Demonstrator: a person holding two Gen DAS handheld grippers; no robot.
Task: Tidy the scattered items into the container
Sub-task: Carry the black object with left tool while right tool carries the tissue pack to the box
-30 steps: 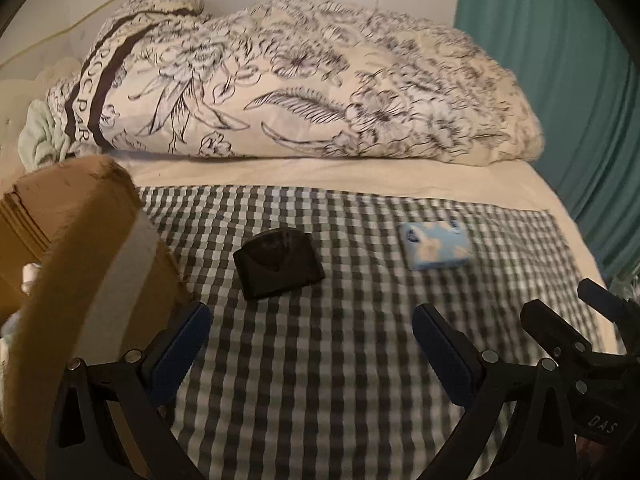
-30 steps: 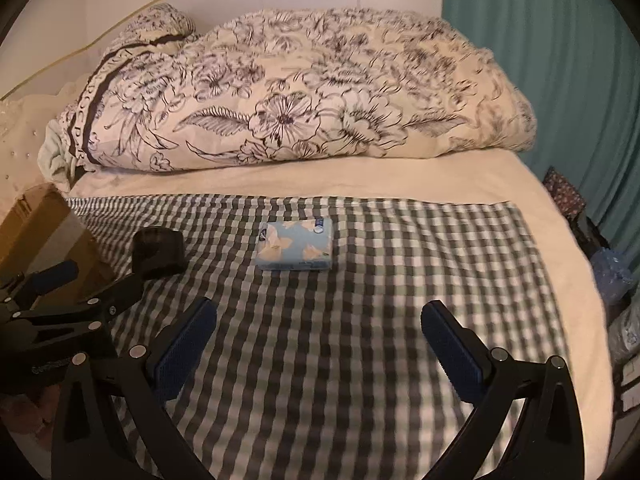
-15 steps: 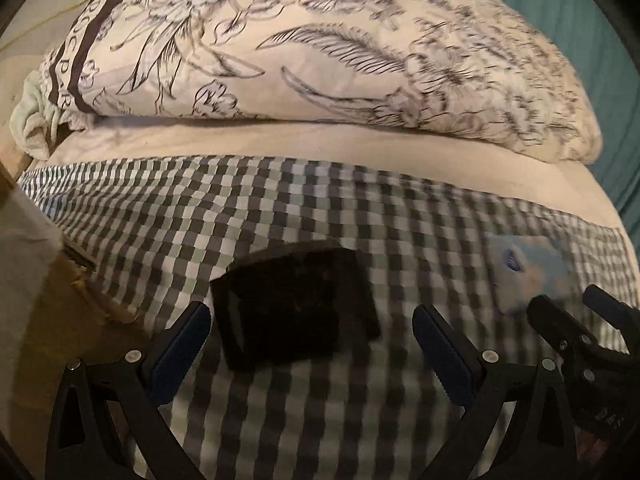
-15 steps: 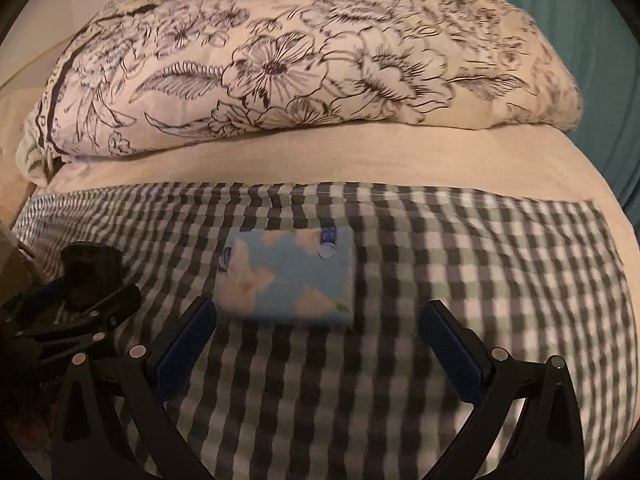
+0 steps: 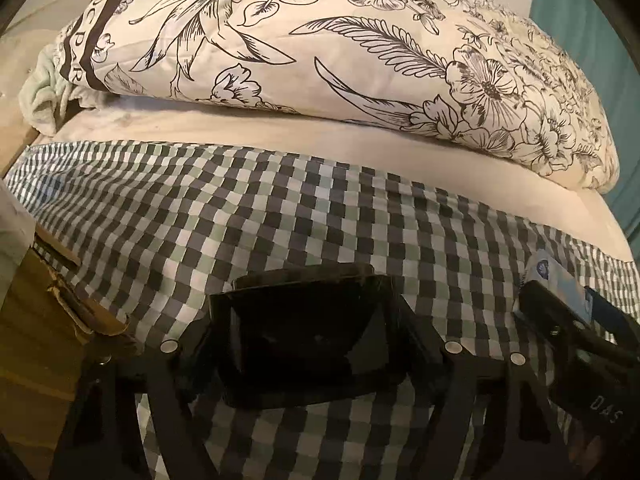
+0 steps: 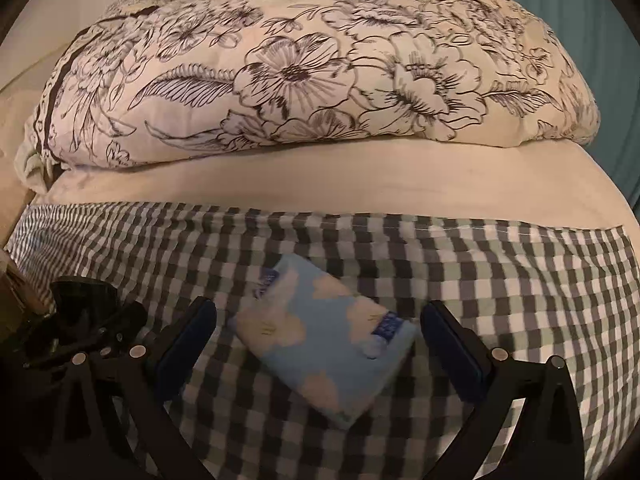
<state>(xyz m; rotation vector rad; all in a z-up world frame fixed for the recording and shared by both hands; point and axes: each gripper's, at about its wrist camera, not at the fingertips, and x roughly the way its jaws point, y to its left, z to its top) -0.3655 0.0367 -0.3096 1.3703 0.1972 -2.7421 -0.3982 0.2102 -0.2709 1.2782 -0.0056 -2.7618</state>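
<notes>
The left claw (image 5: 312, 344) seems clamped on the glossy black case (image 5: 308, 332), beside the cardboard box (image 5: 44, 320) at the checked cloth's (image 5: 280, 232) edge. The right claw (image 6: 320, 344) stands released around the soft blue tissue pack (image 6: 324, 340), cloth open beyond.

Left gripper (image 5: 308, 344): low down, its two fingers pressed tight on both sides of a black thing.
Right gripper (image 6: 320, 344): low down too, fingers wide apart (blue pads (image 6: 454, 350) facing in), one on each side of a light blue pack, not squeezing.
</notes>
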